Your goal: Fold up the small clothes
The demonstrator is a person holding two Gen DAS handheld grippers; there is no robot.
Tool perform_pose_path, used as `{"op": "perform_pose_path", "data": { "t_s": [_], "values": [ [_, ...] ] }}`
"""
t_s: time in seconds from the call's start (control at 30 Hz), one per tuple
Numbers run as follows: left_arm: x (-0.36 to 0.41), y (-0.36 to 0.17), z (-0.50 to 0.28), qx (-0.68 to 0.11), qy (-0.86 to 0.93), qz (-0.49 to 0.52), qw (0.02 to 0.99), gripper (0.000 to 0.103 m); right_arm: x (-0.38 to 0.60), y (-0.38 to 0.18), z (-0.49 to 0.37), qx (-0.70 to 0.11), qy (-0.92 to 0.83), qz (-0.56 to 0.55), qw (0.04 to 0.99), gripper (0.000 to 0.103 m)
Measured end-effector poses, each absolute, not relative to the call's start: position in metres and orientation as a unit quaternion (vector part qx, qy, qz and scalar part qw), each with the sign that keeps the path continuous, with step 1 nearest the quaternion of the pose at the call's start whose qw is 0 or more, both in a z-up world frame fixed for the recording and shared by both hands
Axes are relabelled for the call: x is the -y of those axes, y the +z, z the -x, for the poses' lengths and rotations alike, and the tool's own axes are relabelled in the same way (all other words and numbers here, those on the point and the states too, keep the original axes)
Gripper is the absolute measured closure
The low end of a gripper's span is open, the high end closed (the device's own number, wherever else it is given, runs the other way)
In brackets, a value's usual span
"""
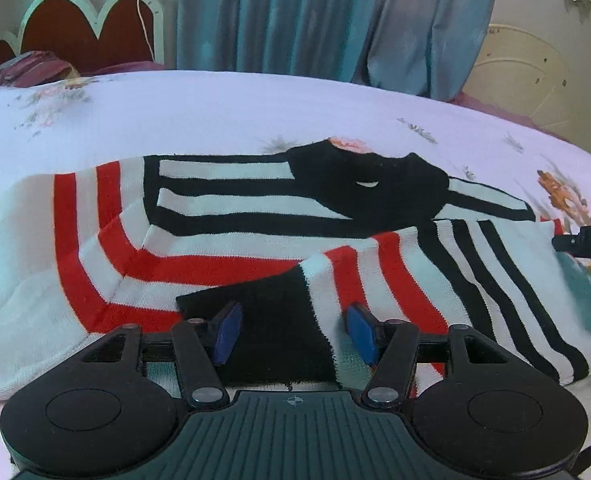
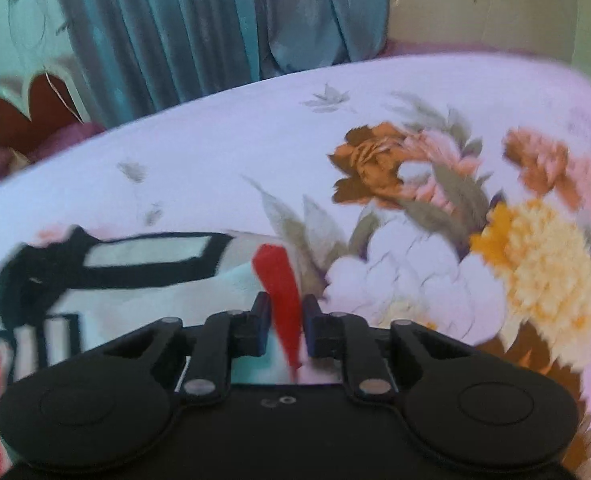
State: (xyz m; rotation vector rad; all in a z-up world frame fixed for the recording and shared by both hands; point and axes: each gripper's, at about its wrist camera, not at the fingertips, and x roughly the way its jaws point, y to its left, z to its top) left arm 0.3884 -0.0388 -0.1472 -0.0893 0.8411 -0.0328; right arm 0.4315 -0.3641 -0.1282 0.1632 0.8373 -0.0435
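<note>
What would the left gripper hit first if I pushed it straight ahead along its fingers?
Most likely the striped sweater: the left gripper stands open over its black folded panel, pointing down at the cloth. It would press into that panel, then the bed beneath. Depth is hard to judge.

The right gripper (image 2: 286,330) pinches a red-striped fold of the knitted white, black and red garment (image 2: 135,280) on the floral bedsheet (image 2: 215,152).

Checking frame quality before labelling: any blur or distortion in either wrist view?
Left wrist view: sharp, the striped sweater and left gripper crisp, with fisheye bowing of the bed edge. Right wrist view: motion-smeared, flower print streaked, though the right gripper stays fairly sharp.
</note>
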Motion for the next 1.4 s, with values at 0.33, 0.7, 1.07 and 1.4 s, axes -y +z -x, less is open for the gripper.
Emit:
{"op": "perform_pose_path", "data": {
  "t_s": [0.33, 0.7, 1.07, 1.4],
  "values": [
    [0.041, -0.145, -0.388, -0.408, -0.007, 0.030, 0.913, 0.045, 0.336, -0.112, -0.397, -0.403, 0.015, 0.007, 0.915, 0.068],
    [-0.010, -0.113, -0.334, -0.401, 0.049, 0.079, 0.911, 0.029, 0.285, -0.078, -0.347, -0.385, 0.103, -0.005, 0.917, 0.052],
    [-0.157, -0.103, -0.258, -0.385, 0.202, 0.159, 0.886, 0.024, 0.184, -0.063, -0.296, -0.384, 0.210, -0.013, 0.899, 0.048],
    [-0.284, -0.135, -0.240, -0.357, 0.275, 0.271, 0.851, 0.024, 0.116, -0.064, -0.288, -0.394, 0.222, 0.002, 0.892, 0.044]
  ]
}}
